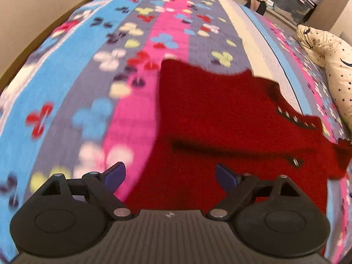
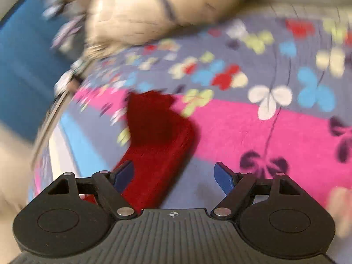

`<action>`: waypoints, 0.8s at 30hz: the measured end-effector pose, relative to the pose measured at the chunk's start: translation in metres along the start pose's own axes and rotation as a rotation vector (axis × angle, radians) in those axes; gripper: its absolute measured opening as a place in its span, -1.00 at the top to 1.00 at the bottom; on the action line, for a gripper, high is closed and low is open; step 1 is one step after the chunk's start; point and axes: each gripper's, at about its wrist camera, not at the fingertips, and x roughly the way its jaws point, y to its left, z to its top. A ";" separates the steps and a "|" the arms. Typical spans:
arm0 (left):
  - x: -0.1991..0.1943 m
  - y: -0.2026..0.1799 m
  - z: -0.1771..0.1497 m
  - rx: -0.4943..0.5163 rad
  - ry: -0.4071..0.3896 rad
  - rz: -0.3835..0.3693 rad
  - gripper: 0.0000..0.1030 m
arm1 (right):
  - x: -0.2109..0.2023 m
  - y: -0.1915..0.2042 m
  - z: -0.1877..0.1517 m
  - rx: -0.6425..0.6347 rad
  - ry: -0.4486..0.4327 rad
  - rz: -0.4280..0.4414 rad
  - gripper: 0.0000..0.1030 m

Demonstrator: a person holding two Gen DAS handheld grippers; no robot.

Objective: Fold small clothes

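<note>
I see my left hand-held gripper [image 1: 170, 173] with jaws spread wide and empty above the red knit garment [image 1: 220, 114], which lies on the bed [image 1: 88, 101] toward its pillow [image 1: 334, 66] side. My right hand-held gripper [image 2: 175, 173] also gapes, holding nothing, over a red sleeve [image 2: 154, 145].

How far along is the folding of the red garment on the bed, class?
Done: the red knitted garment lies on the patterned bedspread, apparently with one layer already folded over. In hand: nothing; the left gripper and right gripper are open, fingers empty. Left: further folds, though blur hides the exact shape.
</note>
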 end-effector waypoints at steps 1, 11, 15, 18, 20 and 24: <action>-0.006 0.001 -0.009 -0.007 0.014 0.002 -0.78 | 0.014 -0.005 0.009 0.047 -0.003 -0.009 -0.57; -0.027 0.023 -0.034 -0.128 0.068 0.111 -0.78 | 0.045 0.026 0.023 0.087 -0.044 0.166 0.79; -0.033 0.043 -0.024 -0.202 0.032 0.110 -0.78 | -0.001 0.020 0.015 0.119 -0.156 0.210 0.80; -0.037 0.053 -0.021 -0.221 0.024 0.116 -0.78 | -0.004 0.006 0.004 0.142 -0.171 0.147 0.80; -0.041 0.060 -0.023 -0.227 0.020 0.115 -0.78 | 0.001 0.003 -0.003 0.154 -0.175 0.070 0.80; -0.047 0.079 -0.027 -0.257 0.010 0.119 -0.78 | -0.011 0.074 -0.023 -0.130 -0.264 0.033 0.80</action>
